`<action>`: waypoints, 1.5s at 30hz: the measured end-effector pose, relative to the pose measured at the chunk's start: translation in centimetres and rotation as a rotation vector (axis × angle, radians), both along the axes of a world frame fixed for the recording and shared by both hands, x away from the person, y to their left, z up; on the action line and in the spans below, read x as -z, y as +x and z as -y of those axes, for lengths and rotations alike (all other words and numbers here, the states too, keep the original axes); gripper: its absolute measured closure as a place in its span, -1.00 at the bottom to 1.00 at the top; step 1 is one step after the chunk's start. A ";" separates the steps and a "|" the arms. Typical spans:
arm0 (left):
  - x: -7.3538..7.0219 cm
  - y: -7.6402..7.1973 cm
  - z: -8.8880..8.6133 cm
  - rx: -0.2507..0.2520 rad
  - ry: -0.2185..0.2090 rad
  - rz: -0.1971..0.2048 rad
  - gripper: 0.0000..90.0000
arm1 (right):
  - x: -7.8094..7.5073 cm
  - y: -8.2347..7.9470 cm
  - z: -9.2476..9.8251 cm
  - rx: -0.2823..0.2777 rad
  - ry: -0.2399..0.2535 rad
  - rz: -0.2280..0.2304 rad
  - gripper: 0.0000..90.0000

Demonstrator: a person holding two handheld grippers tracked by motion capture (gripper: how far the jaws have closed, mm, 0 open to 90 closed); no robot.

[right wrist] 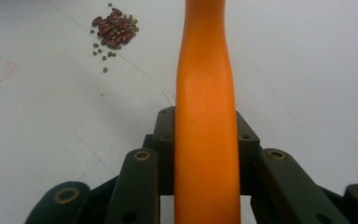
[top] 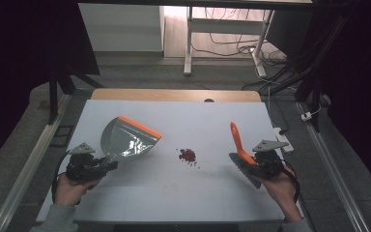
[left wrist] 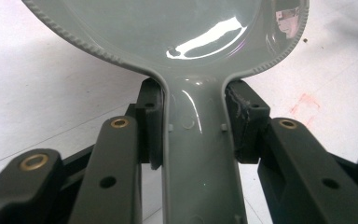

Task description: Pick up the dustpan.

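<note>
Spanning most of the high view, white table point(top: 140, 198) carrying everything. Sitting left of centre in that view, grey dustpan point(top: 125, 140) with its orange lip point(top: 140, 126) pointing toward the upper right, pan tilting up off the surface. Clamping firmly on the dustpan's narrow handle at lower left, left gripper point(top: 107, 165), jaws closed tight against both sides of the grey neck point(left wrist: 196, 140) in the left gripper view. Looking light, stiff and glossy, so likely slippery; gripping at the waist just behind the bowl seeming the sound choice, keeping the pan from twisting. Standing at centre right of the high view, brush point(top: 241, 154) with orange handle point(top: 236, 137) rising toward the top of the frame and grey bristles hanging below. Pinching that handle, right gripper point(top: 256, 162), jaws closed on the orange shaft point(right wrist: 206, 140) running up the middle of the right gripper view. Handle rigid and smooth, bristles soft and yielding. Lying between the two tools, just right of centre, small pile of red beans point(top: 187, 154) with green ones mixed in, showing upper left in the right gripper view point(right wrist: 114, 29), loose, tiny, prone to rolling and scattering.
</note>
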State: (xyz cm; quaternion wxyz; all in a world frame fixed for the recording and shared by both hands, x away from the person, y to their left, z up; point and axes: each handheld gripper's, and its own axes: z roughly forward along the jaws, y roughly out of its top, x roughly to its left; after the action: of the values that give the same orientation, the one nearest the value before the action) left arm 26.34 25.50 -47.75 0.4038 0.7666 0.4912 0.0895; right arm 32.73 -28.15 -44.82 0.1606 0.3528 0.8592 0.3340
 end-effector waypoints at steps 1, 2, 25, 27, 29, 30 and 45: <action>0.0 0.0 0.1 0.006 0.004 0.000 0.37 | 0.0 0.0 0.0 0.000 0.000 0.000 0.58; 0.0 0.0 0.3 0.012 0.007 0.000 0.37 | 0.0 0.0 0.0 -0.003 -0.002 0.001 0.58; -0.1 0.1 3.5 0.207 0.046 -0.014 0.37 | -0.2 0.4 0.0 0.009 0.020 0.002 0.58; -0.1 0.0 3.6 0.227 0.050 -0.018 0.36 | -0.2 0.5 -0.1 0.006 0.017 0.003 0.58; -0.1 0.0 3.8 0.244 0.051 -0.020 0.37 | -0.2 0.4 -0.3 0.005 0.020 0.003 0.58; -0.1 0.0 3.9 0.248 0.051 -0.021 0.37 | -0.3 0.4 -0.3 0.004 0.018 0.003 0.58; 0.2 -0.5 4.8 0.359 0.123 -0.064 0.36 | -0.2 0.1 -0.9 -0.020 0.006 0.011 0.58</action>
State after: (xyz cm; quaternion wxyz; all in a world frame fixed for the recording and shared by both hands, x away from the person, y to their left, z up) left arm 25.81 20.72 -47.97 0.3499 0.8676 0.3527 0.0213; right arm 32.86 -27.26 -44.66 0.1609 0.3427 0.8608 0.3402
